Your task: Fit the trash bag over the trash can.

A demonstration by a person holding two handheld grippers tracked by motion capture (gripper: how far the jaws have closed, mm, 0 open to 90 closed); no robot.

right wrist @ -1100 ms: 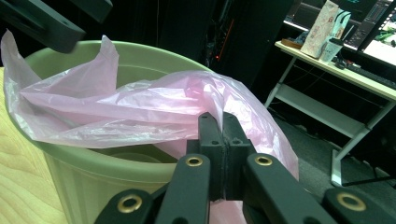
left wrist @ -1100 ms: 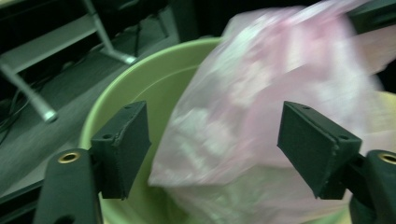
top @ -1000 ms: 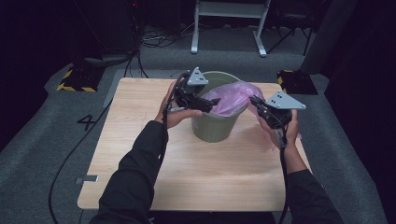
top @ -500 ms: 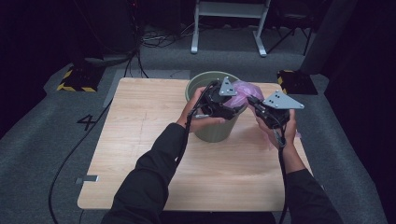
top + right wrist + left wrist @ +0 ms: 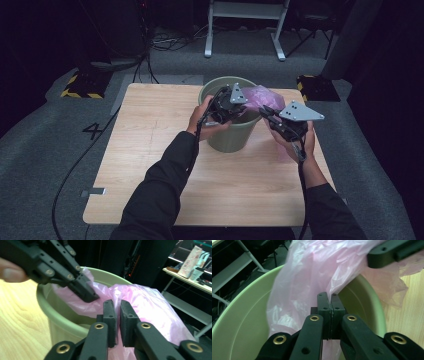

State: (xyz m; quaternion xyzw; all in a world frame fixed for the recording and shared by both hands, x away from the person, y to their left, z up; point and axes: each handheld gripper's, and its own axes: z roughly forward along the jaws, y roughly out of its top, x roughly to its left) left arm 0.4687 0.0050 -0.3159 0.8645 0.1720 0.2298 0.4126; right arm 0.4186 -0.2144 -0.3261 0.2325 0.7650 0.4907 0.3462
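A pale green bin [image 5: 229,140] stands on the wooden table [image 5: 150,150], with a pink plastic bag [image 5: 265,95] draped over its far right rim. My left gripper [image 5: 244,113] reaches across the bin's mouth. It is shut on a fold of the bag [image 5: 307,277] above the bin's inside [image 5: 242,322]. My right gripper [image 5: 263,110] sits at the bin's right rim, shut on the bag's film [image 5: 150,305]. In the right gripper view the left gripper [image 5: 86,293] hangs over the bin [image 5: 62,320], its tip close to my right gripper [image 5: 115,305].
Bare tabletop lies in front of and to the left of the bin. On the dark floor beyond the table are a white metal stand [image 5: 245,30], cables [image 5: 165,42] and yellow-black striped blocks [image 5: 82,85].
My left gripper has swung from the bin's left rim rightward across its mouth, drawing the bag with it, and now sits close to the right gripper. The right gripper has barely moved.
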